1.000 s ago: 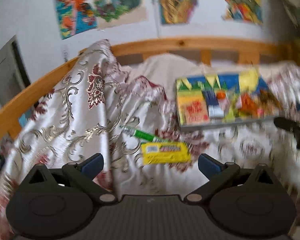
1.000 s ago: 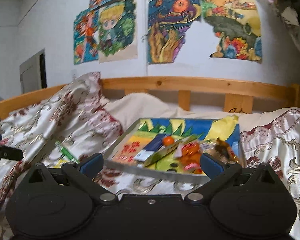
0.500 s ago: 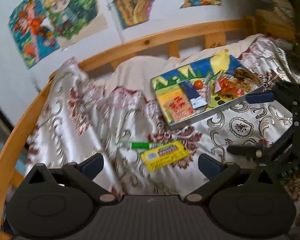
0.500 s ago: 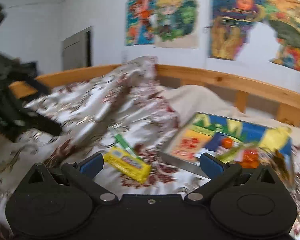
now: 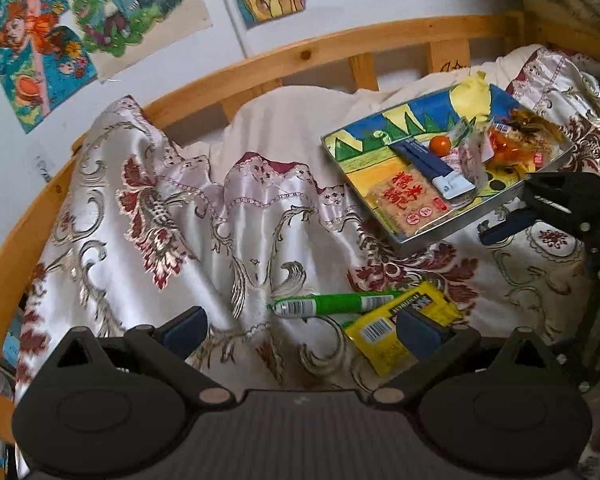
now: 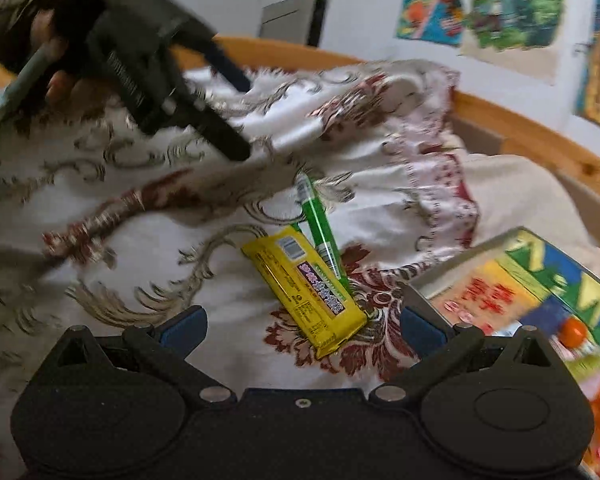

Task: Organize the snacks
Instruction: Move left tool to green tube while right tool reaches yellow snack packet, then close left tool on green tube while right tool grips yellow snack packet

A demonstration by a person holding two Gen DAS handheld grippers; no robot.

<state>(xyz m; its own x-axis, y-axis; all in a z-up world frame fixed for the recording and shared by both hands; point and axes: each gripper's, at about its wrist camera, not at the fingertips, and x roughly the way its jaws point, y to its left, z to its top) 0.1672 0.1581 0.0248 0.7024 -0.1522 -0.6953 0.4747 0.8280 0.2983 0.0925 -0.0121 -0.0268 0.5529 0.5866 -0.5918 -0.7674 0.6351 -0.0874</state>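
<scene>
A yellow snack packet lies on the patterned bedspread, with a green stick snack against its far side. My left gripper is open above them, its right finger over the packet's edge. My right gripper is also open and holds nothing. The yellow packet and green stick sit just ahead of its fingers. A painted tray to the right holds an orange packet with red characters, a blue packet and several other snacks.
The satin bedspread is bunched into folds at the left. A wooden bed rail curves behind, with paintings on the wall above. In the right wrist view a hand holds the left gripper at the upper left.
The right gripper has swung left from the tray toward the yellow packet. The left gripper has moved nearer and tilted down, so both loose snacks now sit at its fingers.
</scene>
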